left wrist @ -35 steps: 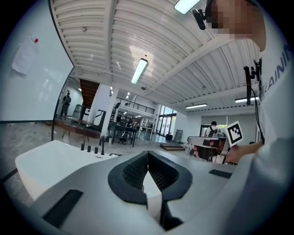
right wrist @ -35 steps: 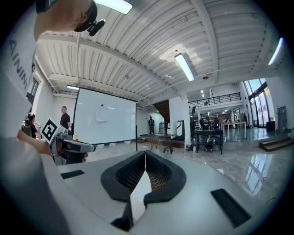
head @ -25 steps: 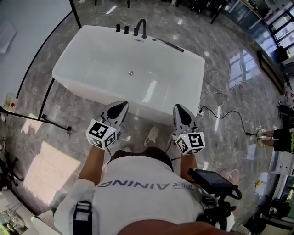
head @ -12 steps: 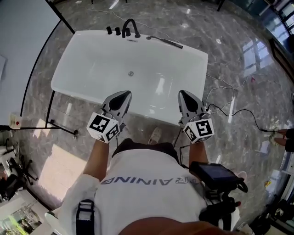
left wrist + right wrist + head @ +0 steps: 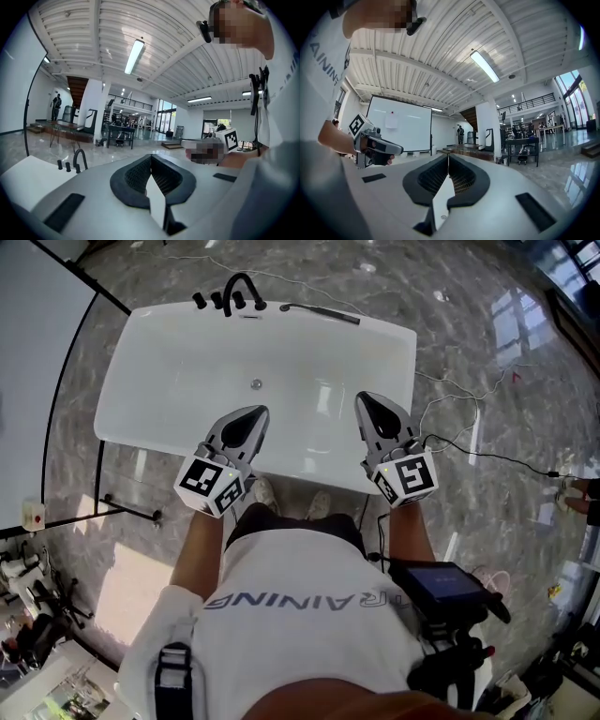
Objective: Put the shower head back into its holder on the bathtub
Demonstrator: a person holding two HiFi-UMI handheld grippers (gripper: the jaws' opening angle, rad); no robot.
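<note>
Both tools are being held shut and empty. The left tool (image 5: 251,416) and the right tool (image 5: 367,403) are being carried roughly level over the near edge of the bathtub (image 5: 178,371), each pair of jaws pressed together on nothing. The shower head (image 5: 321,314) is being left lying along the far rim, just right of the faucet (image 5: 240,289) and well apart from both tools. Its holder cannot be made out.

A long reach across the basin is probably still being called for. If the jaws are not being opened in time, the slim dark handle could be nudged off the smooth rim into the tub. A pinch taken off-centre could let it swing or slip. The cable (image 5: 469,454) on the floor beside the person could also be caught underfoot.

Compared with a second ago, the tub is being seen nearer. The tool tips were then only reaching its near wall and are now being held over the basin. The jaws are being kept closed as before.
</note>
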